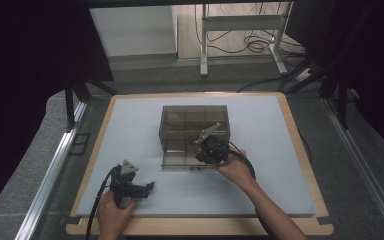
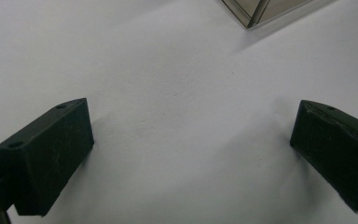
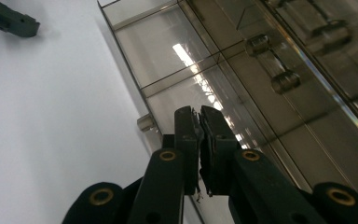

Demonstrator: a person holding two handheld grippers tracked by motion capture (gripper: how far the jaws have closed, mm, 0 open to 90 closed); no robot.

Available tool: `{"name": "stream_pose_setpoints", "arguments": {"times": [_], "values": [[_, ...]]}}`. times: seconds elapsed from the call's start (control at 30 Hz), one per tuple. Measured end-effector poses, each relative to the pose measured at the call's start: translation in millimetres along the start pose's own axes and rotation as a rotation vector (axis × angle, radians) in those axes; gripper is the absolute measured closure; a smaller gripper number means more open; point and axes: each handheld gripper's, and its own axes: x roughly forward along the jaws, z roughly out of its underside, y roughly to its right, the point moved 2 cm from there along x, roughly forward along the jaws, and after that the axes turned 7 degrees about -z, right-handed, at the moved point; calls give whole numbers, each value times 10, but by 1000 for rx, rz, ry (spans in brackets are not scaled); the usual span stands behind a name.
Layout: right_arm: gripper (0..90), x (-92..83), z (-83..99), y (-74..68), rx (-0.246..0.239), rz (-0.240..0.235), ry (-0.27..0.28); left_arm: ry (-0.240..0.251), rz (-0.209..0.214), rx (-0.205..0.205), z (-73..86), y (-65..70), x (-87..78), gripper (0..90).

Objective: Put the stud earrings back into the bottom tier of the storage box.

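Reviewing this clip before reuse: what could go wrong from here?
1. The right gripper is shut, jaws over the open lid of the clear box; pushing down could strain its hinge.
2. The box looks light; a sideways nudge may slide it on the white mat, with the left gripper open and apart from it.

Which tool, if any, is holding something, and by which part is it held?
Neither. The right tool is shut on nothing above the clear box's lid; the left tool is open over the white mat.
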Motion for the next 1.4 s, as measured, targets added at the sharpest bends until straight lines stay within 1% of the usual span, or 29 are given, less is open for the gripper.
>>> {"name": "stream_pose_setpoints", "arguments": {"times": [0.2, 0.27, 0.67, 0.73, 0.77, 0.83, 0.93, 1.0, 1.13, 1.4], "values": [[838, 128, -18, 22, -16, 4, 4, 0, 0, 0, 0, 0, 0, 0], [837, 180, -20, 37, -10, 8, -1, -1, 0, 0, 0, 0, 0, 0], [833, 300, 24, 116, 6, 11, -13, 0, 0, 0, 0, 0, 0, 0], [824, 312, 35, 126, 8, 12, -13, -1, 0, 0, 0, 0, 0, 0], [797, 315, 43, 133, 13, 14, -12, -1, 0, 0, 0, 0, 0, 0], [789, 309, 45, 138, 14, 13, -7, 0, 0, 0, 0, 0, 0, 0], [786, 266, 35, 141, 24, 20, 7, -1, 0, 0, 0, 0, 0, 0], [784, 228, 28, 140, 22, 22, 13, 0, 0, 0, 0, 0, 0, 0], [762, 142, 30, 114, 27, 12, 19, 0, -1, 0, 0, 0, 0, 0], [725, 28, 51, 58, 29, -1, 11, 0, 0, 0, 0, 0, 0, 0]]}}
